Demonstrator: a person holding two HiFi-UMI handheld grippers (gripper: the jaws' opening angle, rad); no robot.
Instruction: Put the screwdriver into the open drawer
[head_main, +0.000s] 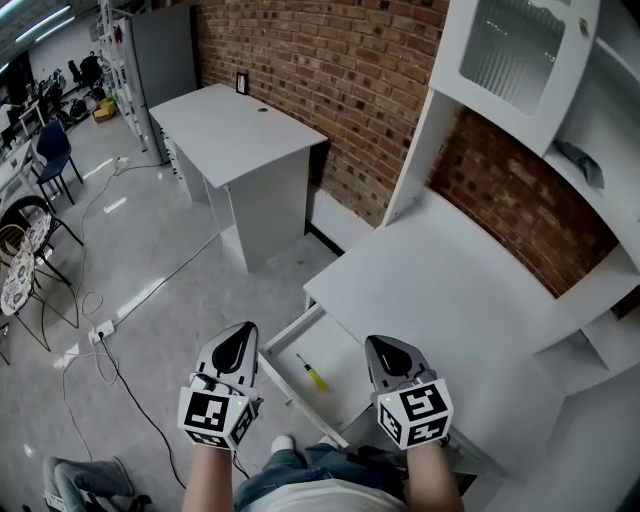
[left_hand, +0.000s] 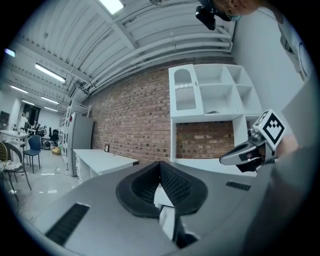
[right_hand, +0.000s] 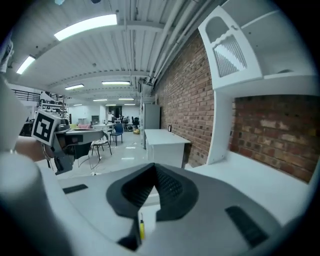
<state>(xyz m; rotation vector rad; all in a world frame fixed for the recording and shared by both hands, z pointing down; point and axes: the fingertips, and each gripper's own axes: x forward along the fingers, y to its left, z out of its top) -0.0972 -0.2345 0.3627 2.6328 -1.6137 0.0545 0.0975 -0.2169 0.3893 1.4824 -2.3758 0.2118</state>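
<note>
White open drawer (head_main: 340, 350) holds a slim yellow-handled screwdriver (head_main: 311, 372); left gripper (head_main: 240, 338) and right gripper (head_main: 383, 345) fingers together, empty.

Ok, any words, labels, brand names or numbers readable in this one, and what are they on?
No readable words, brands or numbers in any view.
The cubes on the left gripper and right gripper: square black-and-white marker patterns only, no letters or digits.
The small dark frame standing on the far white desk: too small to tell whether it carries any text.
</note>
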